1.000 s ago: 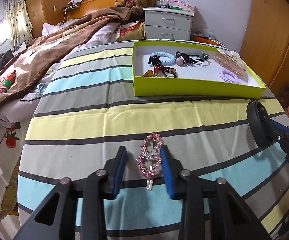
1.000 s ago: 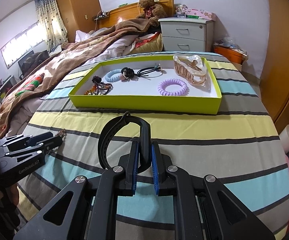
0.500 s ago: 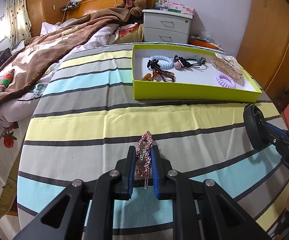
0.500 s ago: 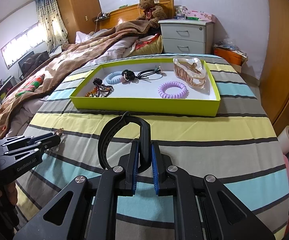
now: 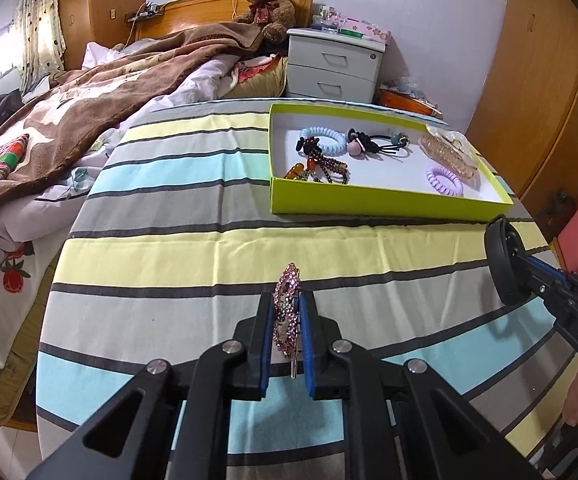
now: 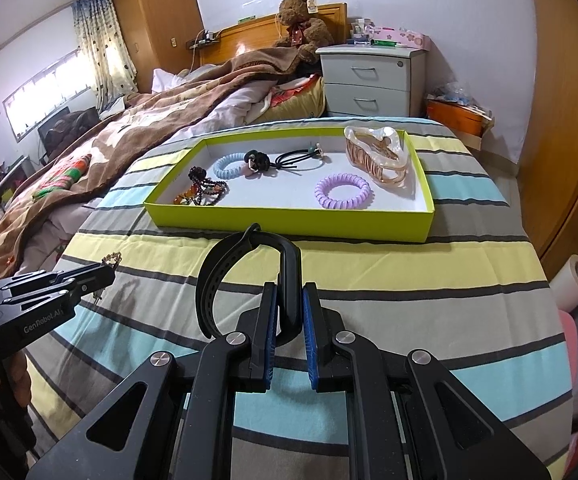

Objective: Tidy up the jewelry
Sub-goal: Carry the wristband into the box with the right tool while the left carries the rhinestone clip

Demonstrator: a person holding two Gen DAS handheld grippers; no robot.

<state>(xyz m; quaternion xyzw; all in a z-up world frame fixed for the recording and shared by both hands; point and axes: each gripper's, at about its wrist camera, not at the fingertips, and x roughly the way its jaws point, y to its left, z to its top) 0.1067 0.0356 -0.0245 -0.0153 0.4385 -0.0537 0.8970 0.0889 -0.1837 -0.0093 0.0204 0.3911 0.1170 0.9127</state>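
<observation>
The left gripper (image 5: pixel 287 312) has its jaws clamped on a pink rhinestone hair clip (image 5: pixel 286 307), held edge-up above the striped table (image 5: pixel 169 256); the right gripper (image 6: pixel 289 312) has its jaws clamped on a black wristband (image 6: pixel 249 276), its loop curving to the left. Beyond both sits the green tray (image 6: pixel 289 226) — inside lie a purple coil tie (image 6: pixel 342 191), a blue coil tie (image 6: pixel 229 166), a beaded bracelet (image 6: pixel 203 190), black elastics (image 6: pixel 285 159) and a translucent claw clip (image 6: pixel 377 152).

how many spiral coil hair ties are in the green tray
2. A light blue coil tie lies in the tray toward its left end, beside the black hair ties. A purple coil tie lies toward the right, by the hair claw. None seems hidden.
</observation>
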